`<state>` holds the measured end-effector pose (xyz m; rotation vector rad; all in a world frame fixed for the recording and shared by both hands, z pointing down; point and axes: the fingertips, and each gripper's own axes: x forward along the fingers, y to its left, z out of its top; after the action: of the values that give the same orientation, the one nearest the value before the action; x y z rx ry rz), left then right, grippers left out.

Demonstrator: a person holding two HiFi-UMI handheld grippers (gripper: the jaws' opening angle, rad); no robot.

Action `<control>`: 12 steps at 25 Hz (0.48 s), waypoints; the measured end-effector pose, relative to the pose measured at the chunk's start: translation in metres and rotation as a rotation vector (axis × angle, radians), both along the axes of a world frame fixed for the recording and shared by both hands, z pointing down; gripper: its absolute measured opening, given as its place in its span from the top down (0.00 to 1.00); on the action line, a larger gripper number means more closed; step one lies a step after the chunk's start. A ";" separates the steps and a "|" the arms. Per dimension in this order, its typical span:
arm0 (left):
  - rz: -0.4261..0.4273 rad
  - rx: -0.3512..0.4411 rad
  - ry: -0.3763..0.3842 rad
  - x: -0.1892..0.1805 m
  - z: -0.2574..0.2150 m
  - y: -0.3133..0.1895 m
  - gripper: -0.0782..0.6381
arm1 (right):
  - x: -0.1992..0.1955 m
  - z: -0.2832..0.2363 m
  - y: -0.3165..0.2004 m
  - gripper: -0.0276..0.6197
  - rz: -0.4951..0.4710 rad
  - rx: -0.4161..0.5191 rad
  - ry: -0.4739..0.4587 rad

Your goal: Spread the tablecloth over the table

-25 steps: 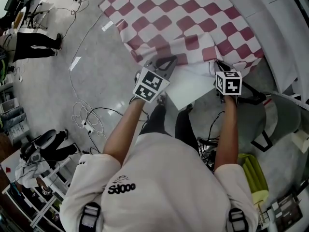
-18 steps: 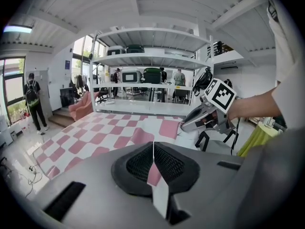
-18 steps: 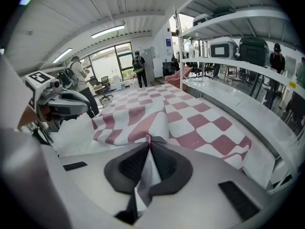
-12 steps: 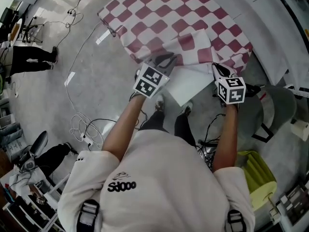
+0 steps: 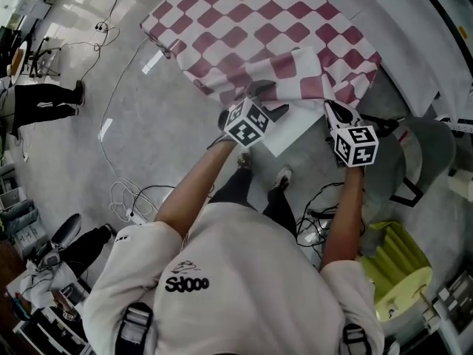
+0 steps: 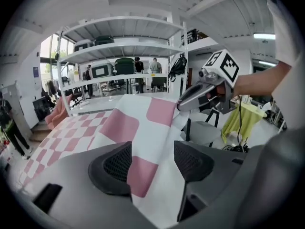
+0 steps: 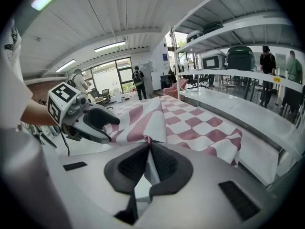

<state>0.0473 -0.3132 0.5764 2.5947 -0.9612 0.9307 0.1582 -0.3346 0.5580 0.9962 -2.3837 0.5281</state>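
The red-and-white checked tablecloth (image 5: 259,28) covers the table at the top of the head view, and its near edge is lifted with the white underside (image 5: 292,128) showing. My left gripper (image 5: 272,100) is at that edge with its jaws opening. In the left gripper view the cloth (image 6: 119,125) hangs loose between the parted pads of the left gripper (image 6: 152,163). My right gripper (image 5: 330,109) is shut on a pinched fold of the cloth (image 7: 190,123), which is squeezed between the pads of the right gripper (image 7: 149,163). The table itself is hidden.
A grey chair (image 5: 417,154) and a yellow-green seat (image 5: 395,261) stand at the right by my right arm. Cables (image 5: 129,194) lie on the floor at the left. A white bench (image 5: 414,43) runs along the right. Shelving (image 6: 124,46) stands beyond the table.
The left gripper has slid right along the cloth edge toward the right gripper, and its jaws have parted and released the cloth. The right gripper has risen slightly, still holding its fold.
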 end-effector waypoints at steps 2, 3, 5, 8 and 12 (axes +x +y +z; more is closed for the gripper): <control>-0.028 0.013 -0.041 0.006 0.014 -0.006 0.49 | 0.001 0.002 0.002 0.91 -0.018 -0.014 -0.026; -0.046 0.019 -0.056 0.008 0.019 -0.010 0.48 | 0.001 0.002 0.003 0.91 -0.027 -0.020 -0.037; -0.078 0.029 -0.084 0.011 0.027 -0.018 0.48 | 0.001 0.002 0.004 0.91 -0.045 -0.031 -0.053; -0.115 0.048 -0.110 0.016 0.030 -0.020 0.55 | 0.003 0.005 0.009 0.91 -0.076 -0.052 -0.067; -0.151 0.063 -0.096 0.019 0.023 -0.017 0.74 | 0.005 0.006 0.012 0.91 -0.110 -0.061 -0.054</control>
<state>0.0660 -0.3301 0.5993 2.5050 -1.2117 1.0085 0.1630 -0.3226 0.5644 0.8284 -2.4376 0.5899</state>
